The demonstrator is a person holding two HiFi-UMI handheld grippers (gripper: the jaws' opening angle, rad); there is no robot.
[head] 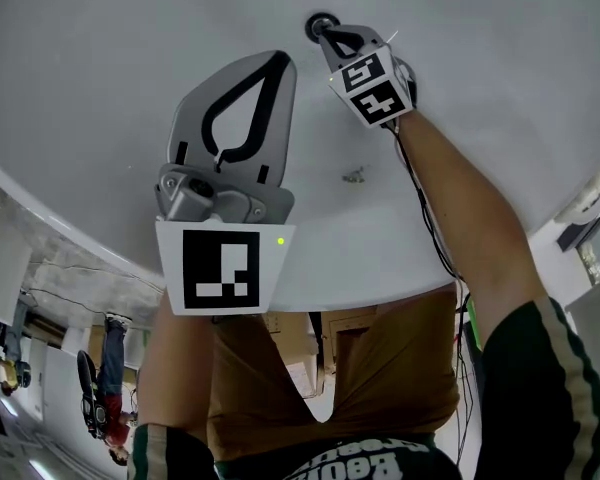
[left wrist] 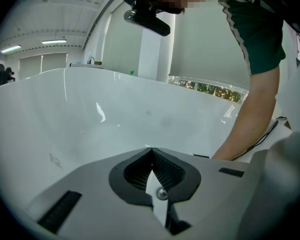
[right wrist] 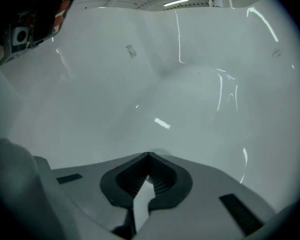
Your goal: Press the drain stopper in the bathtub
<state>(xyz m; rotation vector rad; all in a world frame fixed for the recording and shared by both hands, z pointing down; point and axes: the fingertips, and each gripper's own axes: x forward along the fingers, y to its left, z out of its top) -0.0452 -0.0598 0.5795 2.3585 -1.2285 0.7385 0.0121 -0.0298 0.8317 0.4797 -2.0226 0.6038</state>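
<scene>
Right tongs (head: pixel 324 31), tips together, at drain stopper (head: pixel 311 22).

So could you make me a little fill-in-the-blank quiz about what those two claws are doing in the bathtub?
1. The right claw has its tip at the drain stopper, near the head view's ___ edge.
2. The left claw hangs over the bathtub, holding ___.
3. The jaws of both claws are ___.
4. The bathtub's colour is ___.

Missing words: top; nothing; shut; white.
</scene>
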